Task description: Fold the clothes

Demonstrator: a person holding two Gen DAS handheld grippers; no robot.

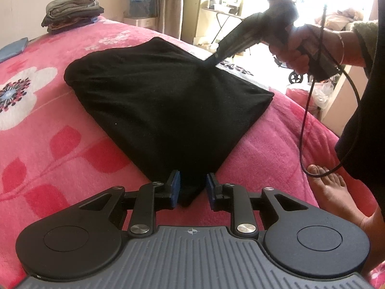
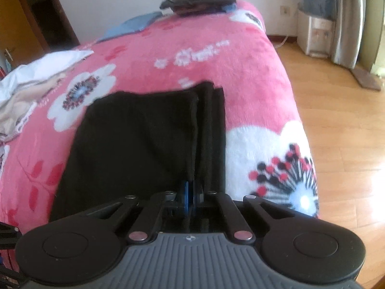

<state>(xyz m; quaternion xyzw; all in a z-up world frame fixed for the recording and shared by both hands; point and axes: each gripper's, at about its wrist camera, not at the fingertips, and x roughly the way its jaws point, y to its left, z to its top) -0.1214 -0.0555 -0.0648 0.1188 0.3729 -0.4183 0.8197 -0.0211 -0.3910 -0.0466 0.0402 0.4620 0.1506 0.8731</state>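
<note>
Black garment [image 1: 163, 101], folded into a thick, roughly square bundle, lies on a bed covered by a pink fleece blanket [image 1: 60, 149] printed with large white flowers. The cloth looks soft, matte and limp, probably light, with no stiffness of its own, so it will likely sag and slide wherever it is not supported. In the right wrist view several stacked layers show along one side of the bundle, so a pinch at a corner should take all the layers at once or the fold may come apart.

The left gripper [image 1: 191, 187] sits at the near corner of the garment. That corner lies between its blue pads, which stand a little apart on either side; the pads do not clearly press the cloth, so this reads as a loose straddle, not a firm hold.

The right gripper [image 2: 190, 193] has its jaws drawn tightly together at the garment's layered edge. From the left wrist view the cloth rises in a small peak to its tip at the far corner, which suggests it has fabric pinched. A hand [image 1: 296, 50] grips its handle, and a black cable [image 1: 320, 130] loops down from it.

Farther out, a stack of folded clothes [image 1: 72, 12] sits near the far edge of the bed, with white cloth [image 2: 36, 72] lying loose to one side. A bare foot [image 1: 329, 187] rests on the blanket, and wooden flooring [image 2: 336, 110] runs alongside the bed.
</note>
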